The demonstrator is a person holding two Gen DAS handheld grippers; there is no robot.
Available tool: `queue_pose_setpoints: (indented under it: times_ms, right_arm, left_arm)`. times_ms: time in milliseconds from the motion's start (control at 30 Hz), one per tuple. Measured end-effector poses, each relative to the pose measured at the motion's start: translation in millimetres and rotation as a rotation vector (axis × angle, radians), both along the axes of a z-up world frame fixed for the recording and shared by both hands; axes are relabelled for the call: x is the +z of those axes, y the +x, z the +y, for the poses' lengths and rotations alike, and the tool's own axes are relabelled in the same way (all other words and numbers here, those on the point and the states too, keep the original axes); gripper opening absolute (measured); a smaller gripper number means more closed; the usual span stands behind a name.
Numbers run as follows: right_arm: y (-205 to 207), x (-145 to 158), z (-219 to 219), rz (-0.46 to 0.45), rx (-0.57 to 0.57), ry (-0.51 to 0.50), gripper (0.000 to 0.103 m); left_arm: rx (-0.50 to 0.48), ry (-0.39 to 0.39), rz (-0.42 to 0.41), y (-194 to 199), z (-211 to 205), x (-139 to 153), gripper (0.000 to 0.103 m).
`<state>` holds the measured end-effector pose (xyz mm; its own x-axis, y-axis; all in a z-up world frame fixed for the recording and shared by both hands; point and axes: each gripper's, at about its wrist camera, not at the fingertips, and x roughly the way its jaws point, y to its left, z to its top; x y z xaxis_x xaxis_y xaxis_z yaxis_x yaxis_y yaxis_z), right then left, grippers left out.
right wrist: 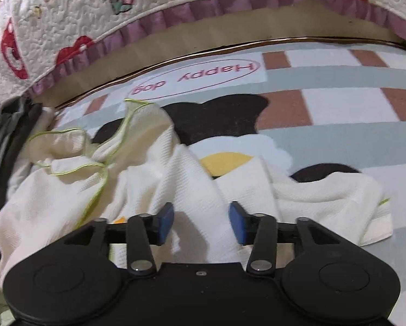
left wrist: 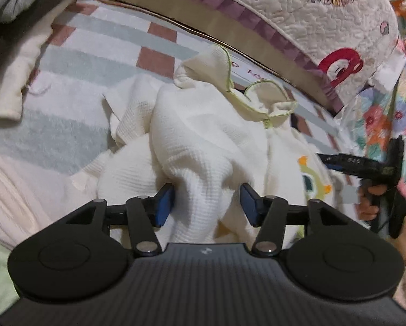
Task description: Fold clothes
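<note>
Soft, even indoor light; fisheye-curved edges, slight motion blur.

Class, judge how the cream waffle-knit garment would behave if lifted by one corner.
The cream garment probably droops: it already lies in soft bunched folds. Likely light, being thin knit. Its textured weave should resist slipping from the fingers.

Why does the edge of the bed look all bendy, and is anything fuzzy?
Left wrist view: the fisheye lens bows the straight bed edge; the other gripper at the right looks slightly smeared. Right wrist view: the same curve on the bed edge, the cream garment is a little soft, and a shadow falls on it between the blue pads.
</note>
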<state>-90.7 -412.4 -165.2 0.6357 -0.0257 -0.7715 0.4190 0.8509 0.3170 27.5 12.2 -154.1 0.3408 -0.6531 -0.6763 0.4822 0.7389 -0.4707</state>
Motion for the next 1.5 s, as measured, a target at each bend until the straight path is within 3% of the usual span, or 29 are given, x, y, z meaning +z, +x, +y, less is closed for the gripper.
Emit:
queue_pose_setpoints:
  times_ms: [133, 233, 267, 300, 333, 400, 500, 567, 633, 700, 800, 933, 1067, 1133, 1200, 1267, 1333, 1367, 1400, 1433, 1467, 1500]
  right_arm:
    - [1.7, -12.3, -4.5, 0.022, 0.010, 0.096, 0.063]
    - [4.7, -11.9, 10.9, 0.034, 0.092, 0.031, 0.065]
    - [4.8, -9.7, 16.5, 0.023, 0.118, -0.001, 0.053]
    - [4.9, -7.3, 22.2, 0.010, 0.144, -0.035, 0.014]
    - [1.4, 2.6, 31.5, -0.035, 0.167, -0.110, 0.008]
    - [-6.4, 24.0, 50.9, -0.131, 0.212, -0.270, 0.007]
    - [-32.8, 64.4, 61.3, -0.341, 0.176, -0.369, 0.006]
    - [-30.0, 56.3, 48.6, -0.278, 0.115, -0.400, 0.006]
    - [-21.1, 38.5, 33.1, -0.162, 0.062, -0.407, 0.006]
    - [-18.1, 32.0, 18.3, -0.134, 0.032, -0.327, 0.006]
    - [-16.1, 32.1, 9.5, -0.158, 0.025, -0.222, 0.008]
    - [-18.1, 22.2, 0.1, -0.154, 0.008, -0.089, 0.012]
    - [-13.7, 7.8, 1.1, -0.133, 0.005, -0.003, 0.016]
    - [-5.8, 1.4, 4.4, -0.114, 0.014, 0.001, 0.023]
    - [1.6, -3.8, 6.8, -0.095, 0.017, -0.015, 0.045]
    - [4.8, -10.7, 5.6, -0.081, 0.010, -0.032, 0.055]
    - [6.7, -18.6, 1.8, -0.072, 0.001, -0.021, 0.057]
    - [6.2, -20.0, 0.4, -0.084, 0.001, -0.009, 0.058]
    - [5.5, -21.1, -0.8, -0.098, 0.001, 0.001, 0.055]
    - [5.4, -18.2, 1.9, -0.113, 0.021, -0.017, 0.045]
    - [5.3, -14.8, 5.1, -0.129, 0.044, -0.037, 0.007]
    - [5.3, -11.4, 8.3, -0.145, 0.066, -0.058, 0.008]
  left_arm:
    - [-0.022, 0.046, -0.107, -11.0, -4.1, 0.6, 0.026]
    - [-0.039, 0.107, -0.175, -18.9, -9.1, 3.7, 0.014]
    - [-0.035, 0.124, -0.201, -20.2, -10.5, 7.0, 0.011]
    - [-0.024, 0.145, -0.228, -20.6, -12.0, 12.2, 0.010]
    - [-0.007, 0.169, -0.270, -21.8, -12.8, 19.2, 0.009]
    - [0.061, 0.187, -0.351, -24.1, -4.0, 36.3, 0.008]
    - [0.174, 0.188, -0.437, -25.9, 14.4, 60.0, 0.008]
    - [0.239, 0.192, -0.471, -25.4, 25.6, 69.9, 0.008]
    - [0.257, 0.216, -0.395, -17.4, 32.0, 53.8, 0.008]
    - [0.259, 0.215, -0.327, -13.6, 34.9, 38.5, 0.008]
    - [0.241, 0.150, -0.254, -15.4, 35.7, 24.9, 0.010]
    - [0.214, 0.134, -0.229, -15.1, 32.4, 19.1, 0.011]
    - [0.223, 0.127, -0.152, -3.9, 31.4, 12.3, 0.030]
    - [0.232, 0.143, -0.132, 4.6, 31.7, 8.4, 0.034]
    - [0.236, 0.145, -0.127, 11.1, 30.8, 6.1, 0.041]
    - [0.233, 0.140, -0.111, 17.6, 29.8, 2.0, 0.042]
    - [0.211, 0.118, -0.086, 21.5, 29.1, -2.2, 0.032]
    - [0.196, 0.108, -0.081, 22.0, 28.3, -2.8, 0.006]
    - [0.186, 0.113, -0.105, 19.4, 26.2, -0.2, 0.007]
    - [0.186, 0.141, -0.159, 14.4, 23.1, 5.3, 0.007]
    - [0.185, 0.182, -0.219, 9.4, 19.2, 12.6, 0.006]
    - [0.181, 0.222, -0.284, 4.4, 15.3, 21.8, 0.006]
